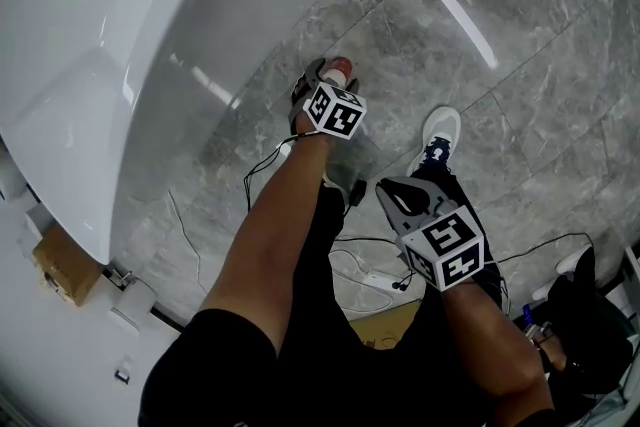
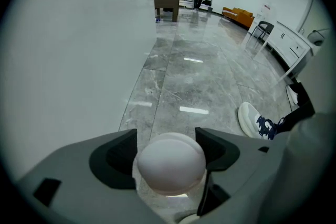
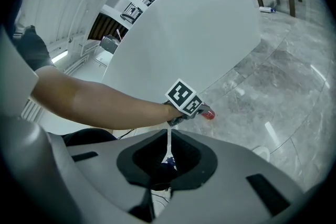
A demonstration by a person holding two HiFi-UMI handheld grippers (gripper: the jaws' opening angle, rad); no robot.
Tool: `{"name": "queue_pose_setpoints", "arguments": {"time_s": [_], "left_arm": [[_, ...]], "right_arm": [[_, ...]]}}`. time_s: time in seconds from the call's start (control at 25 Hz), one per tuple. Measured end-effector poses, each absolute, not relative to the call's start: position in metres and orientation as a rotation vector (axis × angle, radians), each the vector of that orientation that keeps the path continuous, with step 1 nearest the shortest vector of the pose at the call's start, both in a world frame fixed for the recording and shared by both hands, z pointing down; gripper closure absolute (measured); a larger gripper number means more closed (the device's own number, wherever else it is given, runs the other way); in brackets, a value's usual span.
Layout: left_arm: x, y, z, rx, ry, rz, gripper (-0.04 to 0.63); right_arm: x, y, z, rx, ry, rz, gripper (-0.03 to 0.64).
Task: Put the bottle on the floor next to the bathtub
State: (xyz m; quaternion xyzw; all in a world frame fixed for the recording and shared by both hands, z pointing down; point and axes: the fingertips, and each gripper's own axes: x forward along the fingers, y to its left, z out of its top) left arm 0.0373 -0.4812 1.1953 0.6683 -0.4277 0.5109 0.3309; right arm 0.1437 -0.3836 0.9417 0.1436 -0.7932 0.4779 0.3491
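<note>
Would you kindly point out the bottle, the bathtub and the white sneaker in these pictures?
bottle point(image 2: 170, 162): left gripper view, its rounded white end.
bathtub point(image 2: 68, 60): left gripper view, its white outer wall.
white sneaker point(image 1: 441, 123): head view, its toe.

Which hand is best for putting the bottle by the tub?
Left. The left gripper is by the tub with the bottle between its jaws; the right gripper is shut, empty and farther back.

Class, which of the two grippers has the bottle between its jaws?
The left gripper, by the bathtub, has the bottle; the right gripper is shut and empty.
</note>
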Motion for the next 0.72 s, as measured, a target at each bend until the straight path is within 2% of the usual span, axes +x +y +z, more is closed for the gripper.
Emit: {"name": "queue_pose_setpoints", "arguments": {"time_s": [0.32, 0.56, 0.72], "left_arm": [[0.034, -0.456, 1.166, 1.758, -1.075, 1.331, 0.264], [0.020, -0.441, 1.106, 1.723, -1.106, 1.262, 0.264], [0.015, -0.428, 1.048, 1.702, -1.108, 1.140, 0.265]], "right_arm": [[0.146, -0.365, 0.944, 0.435, -2.068, 1.114, 0.574], [0.163, -0.345, 0.942, 0.572, -2.008, 1.009, 0.574], [0.151, -0.313, 0.906, 0.500, -1.975, 1.168, 0.574]]}}
